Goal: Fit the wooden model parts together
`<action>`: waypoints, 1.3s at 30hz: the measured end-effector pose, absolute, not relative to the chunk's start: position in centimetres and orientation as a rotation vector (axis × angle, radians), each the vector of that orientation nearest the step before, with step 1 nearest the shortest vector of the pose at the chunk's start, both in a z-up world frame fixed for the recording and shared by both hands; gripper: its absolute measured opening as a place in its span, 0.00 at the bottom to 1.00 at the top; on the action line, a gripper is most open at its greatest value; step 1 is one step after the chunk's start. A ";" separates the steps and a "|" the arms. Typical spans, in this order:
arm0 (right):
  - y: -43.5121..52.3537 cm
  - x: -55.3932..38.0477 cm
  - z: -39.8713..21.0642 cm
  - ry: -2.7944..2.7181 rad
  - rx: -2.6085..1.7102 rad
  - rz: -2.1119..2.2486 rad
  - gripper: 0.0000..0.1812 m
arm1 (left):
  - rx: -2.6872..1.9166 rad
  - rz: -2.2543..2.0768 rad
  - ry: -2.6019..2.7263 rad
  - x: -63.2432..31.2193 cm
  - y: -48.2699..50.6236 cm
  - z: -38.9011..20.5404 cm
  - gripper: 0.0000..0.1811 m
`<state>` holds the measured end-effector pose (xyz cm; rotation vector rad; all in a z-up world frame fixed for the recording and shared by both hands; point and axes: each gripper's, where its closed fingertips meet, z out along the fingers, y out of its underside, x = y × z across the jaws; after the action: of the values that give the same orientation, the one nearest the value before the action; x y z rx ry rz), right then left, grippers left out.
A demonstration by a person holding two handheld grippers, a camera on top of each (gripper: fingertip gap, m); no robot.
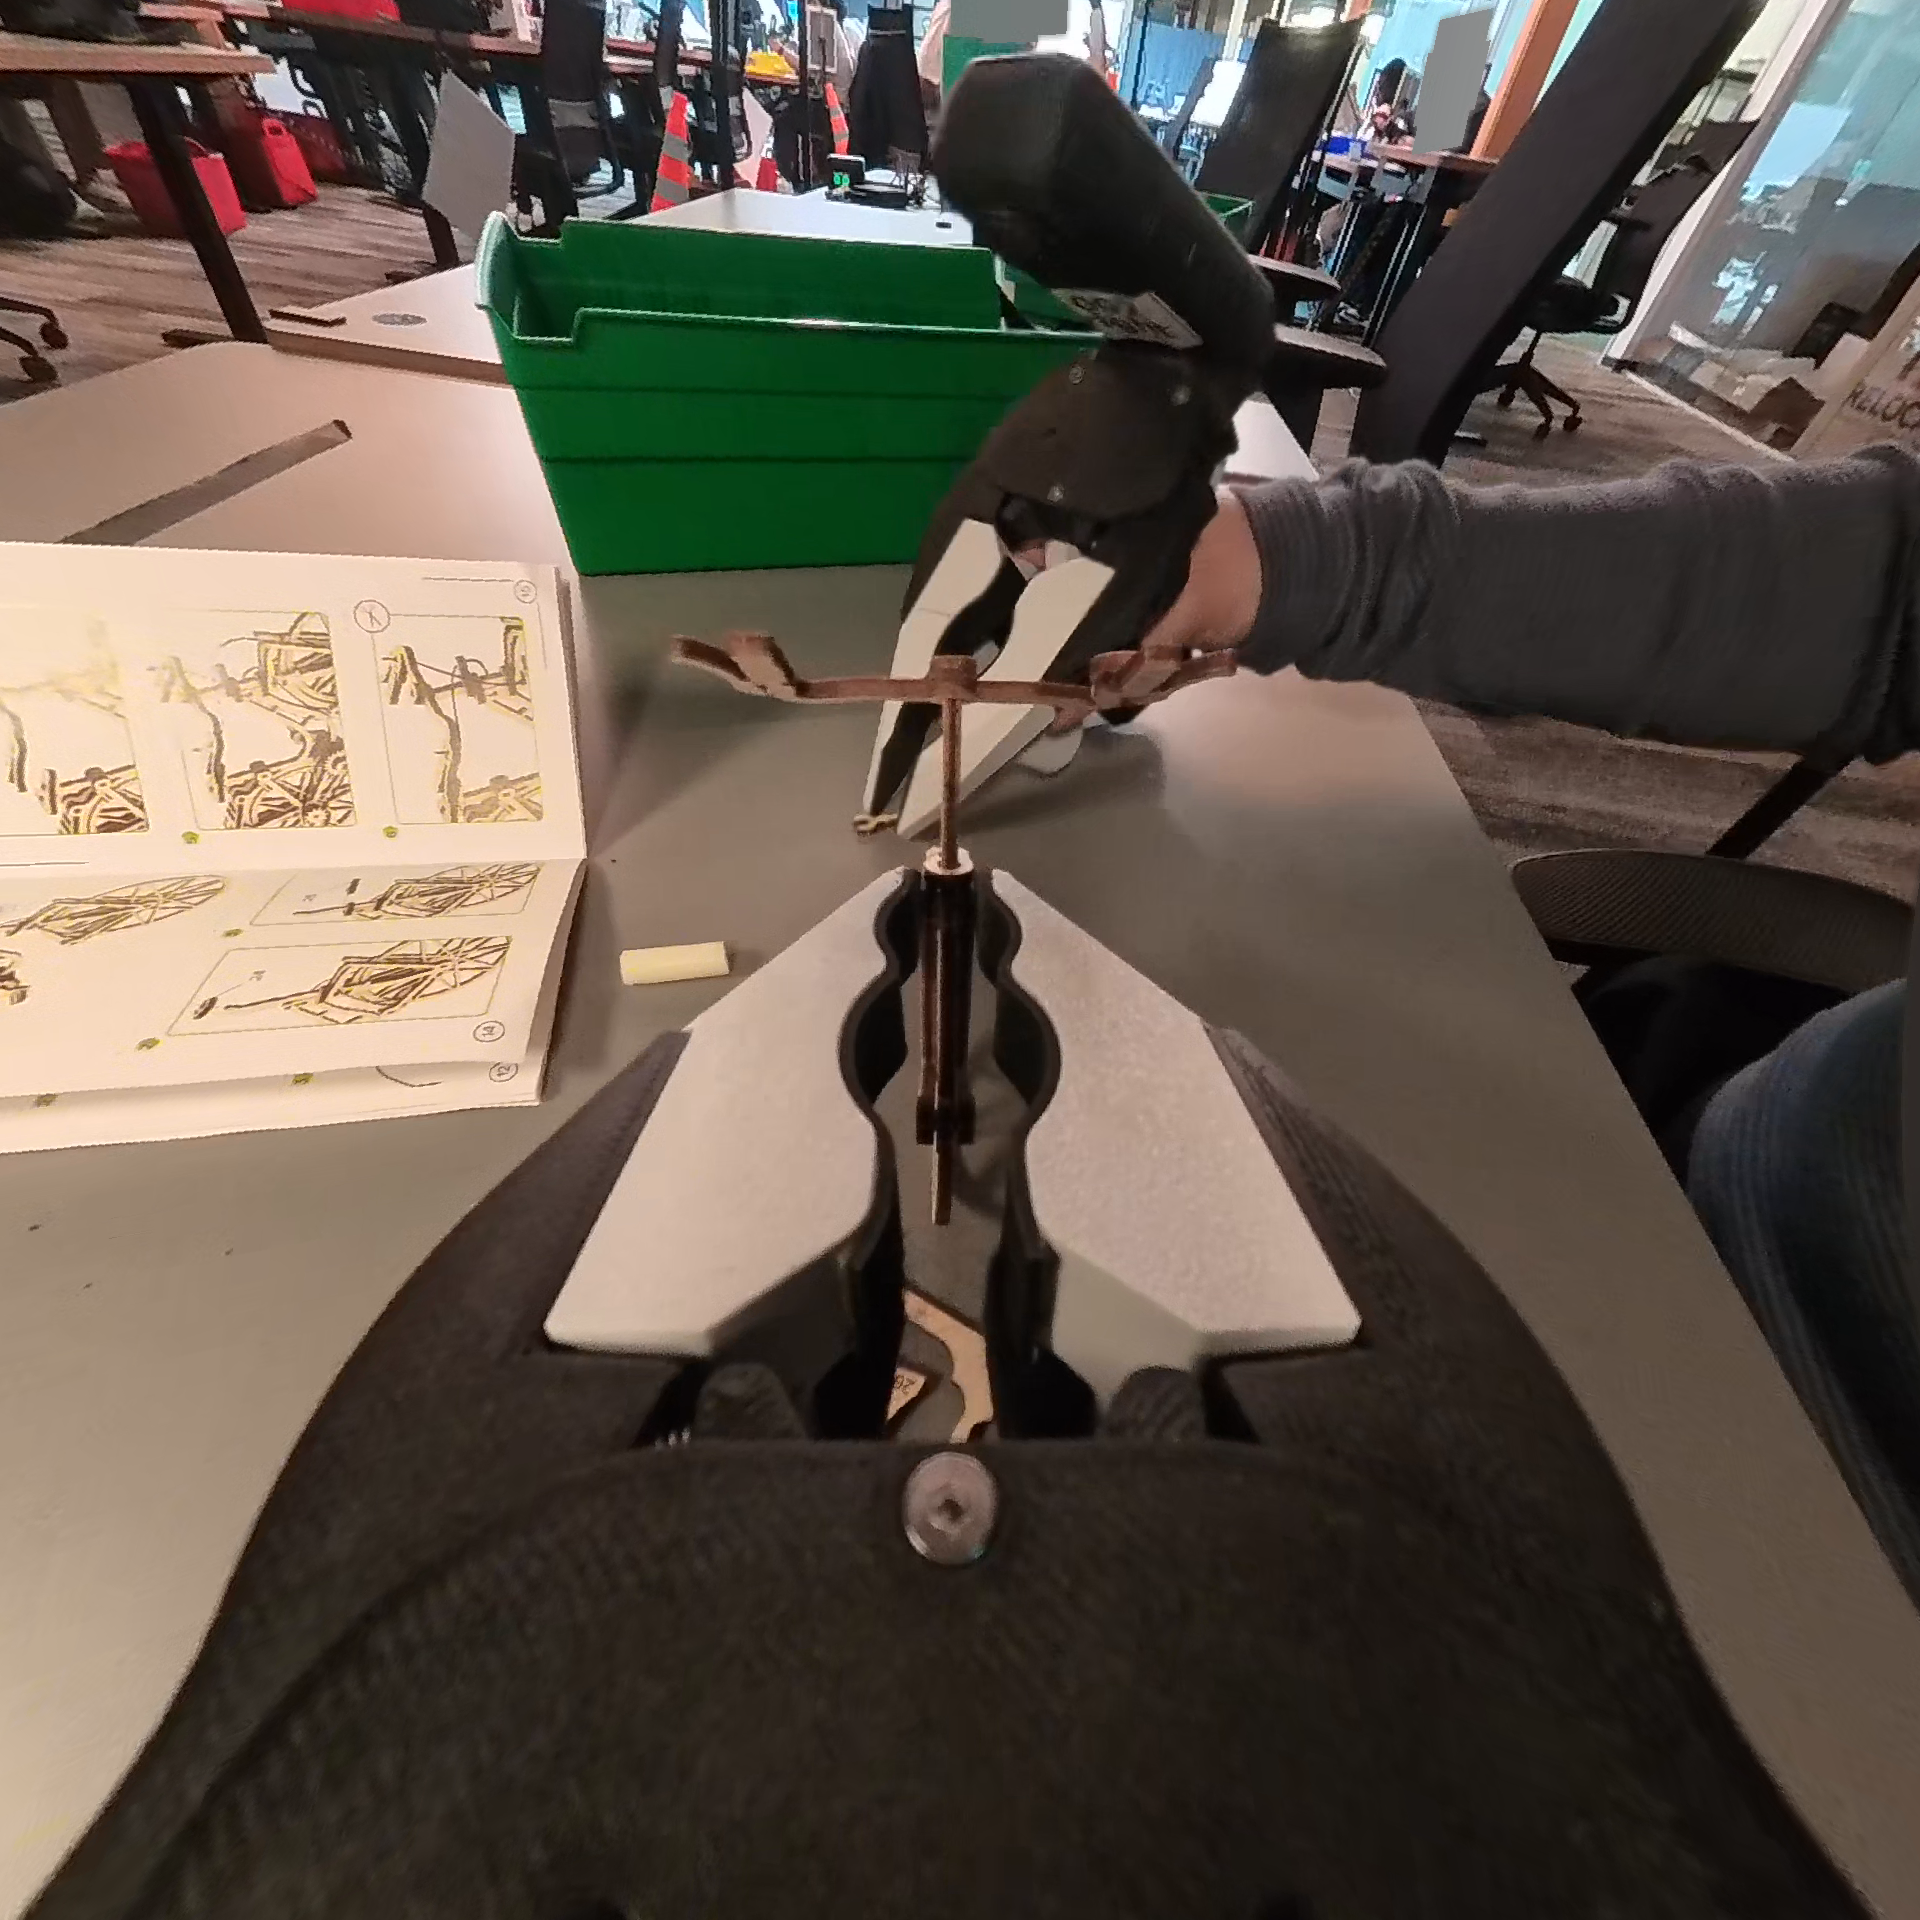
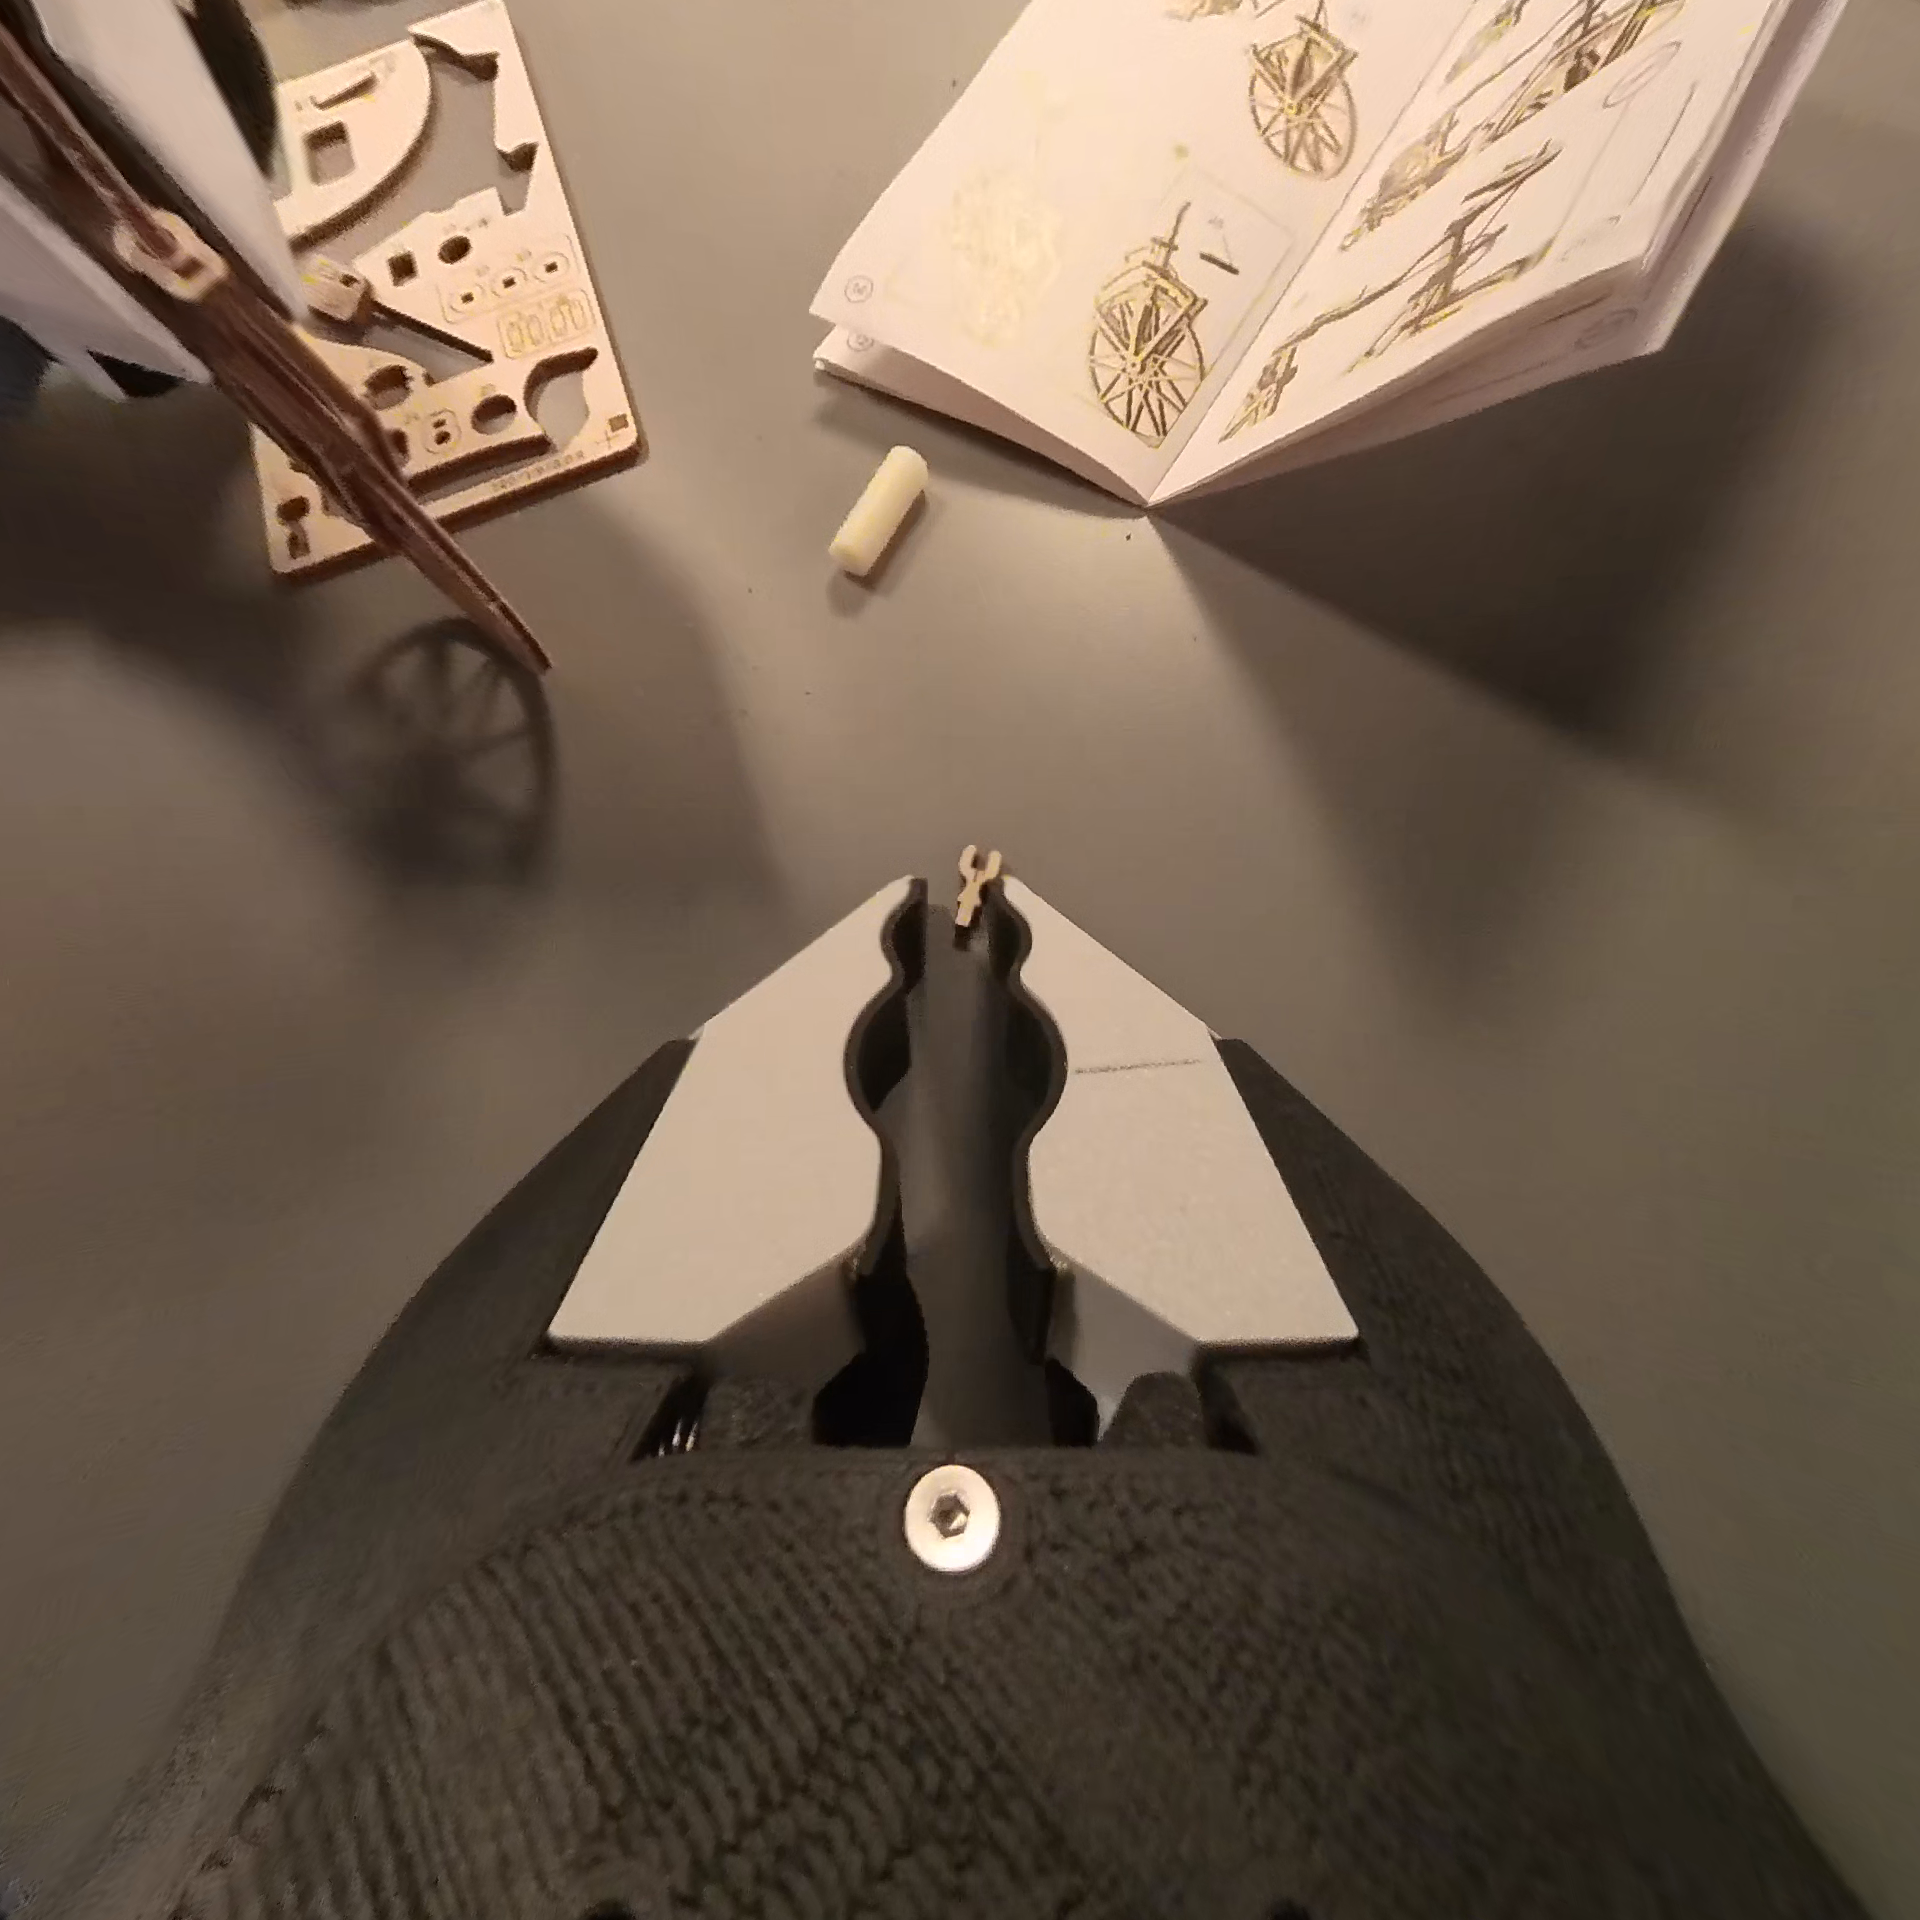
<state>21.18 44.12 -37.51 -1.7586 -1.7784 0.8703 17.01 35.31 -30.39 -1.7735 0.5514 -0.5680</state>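
A grey table [image 1: 1299,935] stands in an open office with patterned carpet [image 1: 343,234], wooden desks [image 1: 135,57] and black office chairs [image 1: 1548,343]. Glass partitions [image 1: 1787,208] line the right side, and what look like striped traffic cones [image 1: 675,151] stand far back.

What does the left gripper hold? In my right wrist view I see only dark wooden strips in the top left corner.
Observer: The left gripper is shut on a dark wooden model part: an upright stem with a handlebar-like crossbar on top.
Operator: Where is my gripper relative to that crossbar?
Observer: The right gripper points down behind the stem, with its fingers' tips below the crossbar and close to the table. It pinches the small forked wooden piece.
Operator: What stands behind it?
Observer: Stacked green bins stand farther back on the table.
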 end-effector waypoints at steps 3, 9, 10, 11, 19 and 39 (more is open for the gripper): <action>44.2 21.2 -37.6 -1.760 -1.723 0.780 0.04 | -1.776 -0.570 0.557 17.1 35.3 -30.5 0.05; 43.7 21.1 -37.6 -1.783 -1.698 0.762 0.00 | -1.771 -0.584 0.577 17.5 35.1 -30.5 0.05; 43.1 20.9 -37.2 -1.815 -1.666 0.796 0.01 | -1.766 -0.591 0.591 17.6 35.0 -30.5 0.05; 42.3 20.5 -36.2 -1.834 -1.584 0.829 0.00 | -1.752 -0.598 0.614 17.9 34.8 -30.4 0.05; 34.1 19.0 -28.1 -2.043 -1.021 1.054 0.00 | -1.687 -0.611 0.729 18.8 33.8 -30.3 0.05; 33.0 18.8 -29.6 -2.318 -0.916 1.021 0.00 | -1.691 -0.669 0.771 19.3 33.2 -30.5 0.05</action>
<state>18.77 32.99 -29.63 -0.9158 -2.3177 1.0207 19.30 33.25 -30.46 -1.6909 0.7709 -0.6692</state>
